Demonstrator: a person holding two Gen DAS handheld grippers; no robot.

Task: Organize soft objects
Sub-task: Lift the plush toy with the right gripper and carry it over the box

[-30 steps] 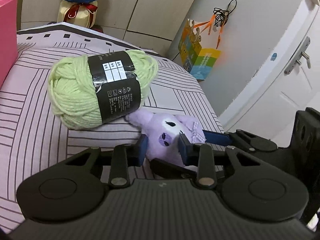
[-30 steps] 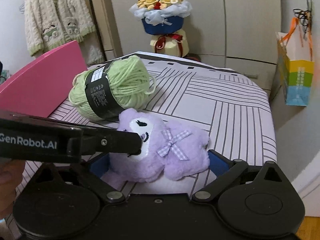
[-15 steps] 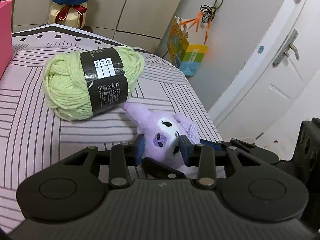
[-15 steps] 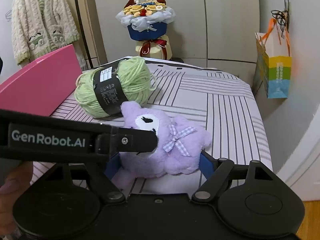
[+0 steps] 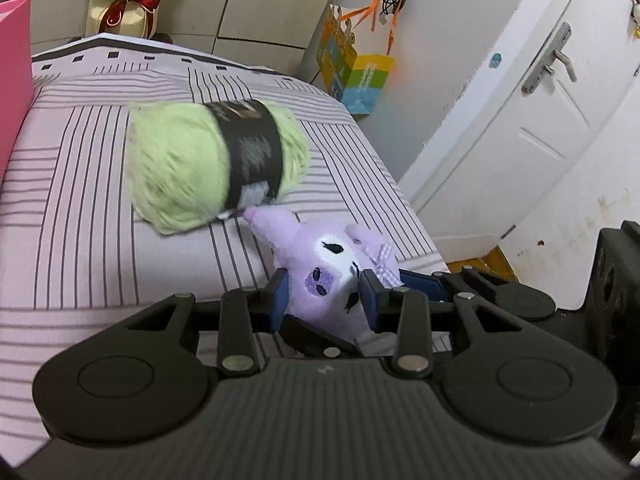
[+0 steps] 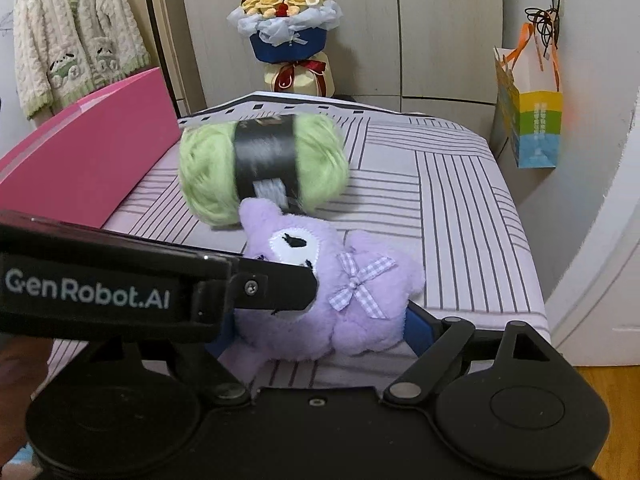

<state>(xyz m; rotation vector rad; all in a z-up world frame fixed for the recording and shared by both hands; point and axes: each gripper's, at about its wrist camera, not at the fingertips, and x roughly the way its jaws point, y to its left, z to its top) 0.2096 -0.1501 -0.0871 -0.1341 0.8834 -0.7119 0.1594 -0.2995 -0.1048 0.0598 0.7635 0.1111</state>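
Observation:
A purple plush toy (image 5: 332, 264) (image 6: 352, 312) with a checked bow lies near the right edge of the striped bed (image 5: 80, 240). My left gripper (image 5: 324, 296) is shut on its head; one of its fingers (image 6: 280, 288) crosses the right wrist view. My right gripper (image 6: 320, 330) straddles the toy's body. Its jaws are opening, and the blue pads still rest against the toy's sides. A green yarn ball (image 5: 180, 176) (image 6: 208, 164) with a black label touches the toy's ear and looks motion-blurred.
A pink box (image 6: 88, 160) stands along the bed's left side. Beyond the bed are a bouquet (image 6: 288, 40), a hanging gift bag (image 6: 532, 128) and a cardigan (image 6: 76, 40). A white door (image 5: 540, 140) and bare floor lie past the right edge.
Both grippers have moved with the plush toward the yarn. The toy's ear now pushes the yarn ball, which has turned and rolled so its label faces another way.

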